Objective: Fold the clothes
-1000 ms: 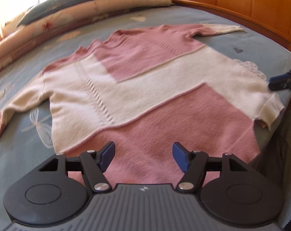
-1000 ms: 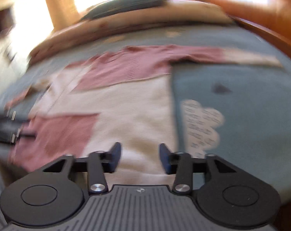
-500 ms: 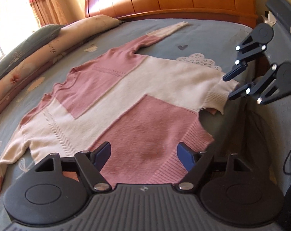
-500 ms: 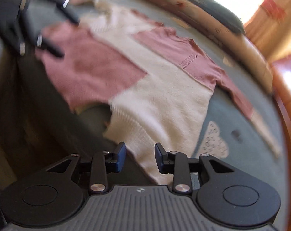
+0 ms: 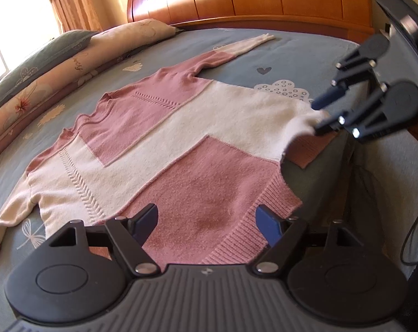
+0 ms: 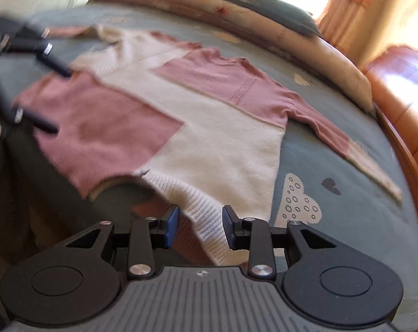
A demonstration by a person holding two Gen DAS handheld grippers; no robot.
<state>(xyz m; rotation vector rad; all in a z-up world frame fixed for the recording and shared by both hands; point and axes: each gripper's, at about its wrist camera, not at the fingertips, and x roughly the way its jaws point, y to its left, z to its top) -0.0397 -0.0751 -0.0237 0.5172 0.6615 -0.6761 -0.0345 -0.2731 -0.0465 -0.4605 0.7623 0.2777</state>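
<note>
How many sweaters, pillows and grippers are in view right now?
Sweater: 1
Pillows: 2, grey and floral
Grippers: 2, left gripper and right gripper
Total: 5

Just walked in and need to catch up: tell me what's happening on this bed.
A person is starting to fold a pink and cream sweater spread flat on the bed, one handheld gripper in each hand. The right gripper is at the cream hem corner, jaws open around it. The left gripper is over the pink hem corner; its jaws have just been opening and grip nothing. No fold is made yet.
</note>
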